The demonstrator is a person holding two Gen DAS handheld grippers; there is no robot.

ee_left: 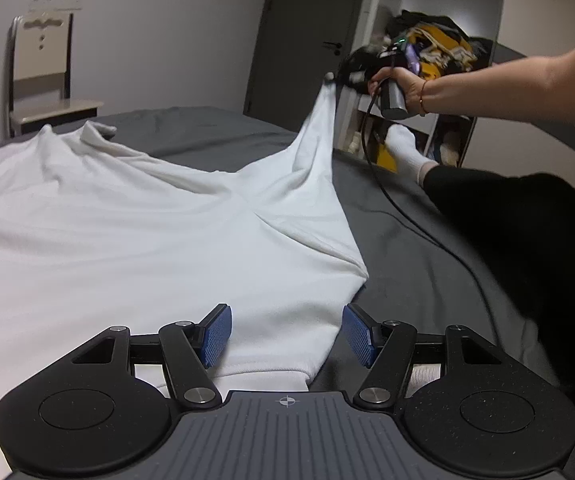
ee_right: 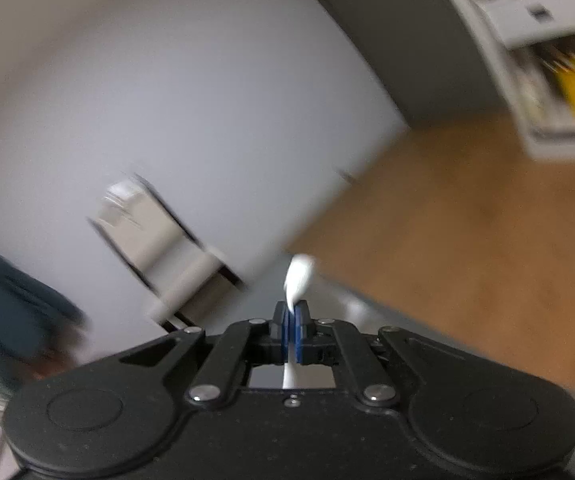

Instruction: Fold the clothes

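Note:
A white garment [ee_left: 135, 220] lies spread over the grey bed [ee_left: 427, 264]. My left gripper [ee_left: 285, 330] is open low over the garment's near hem, with its blue pads on either side of the cloth. In the left wrist view, a hand holds my right gripper [ee_left: 337, 78] up at the far right, and it lifts one corner of the garment into a taut peak. In the blurred right wrist view the right gripper [ee_right: 292, 314] is shut on a white tip of the garment [ee_right: 298, 276].
A chair [ee_left: 41, 76] stands by the wall at the far left. A dark door [ee_left: 307, 36] and a shelf unit [ee_left: 427, 92] piled with clothes are behind the bed. A black cable [ee_left: 423, 224] trails across the bed beside the person's dark-clad leg [ee_left: 527, 240] and white sock [ee_left: 407, 152].

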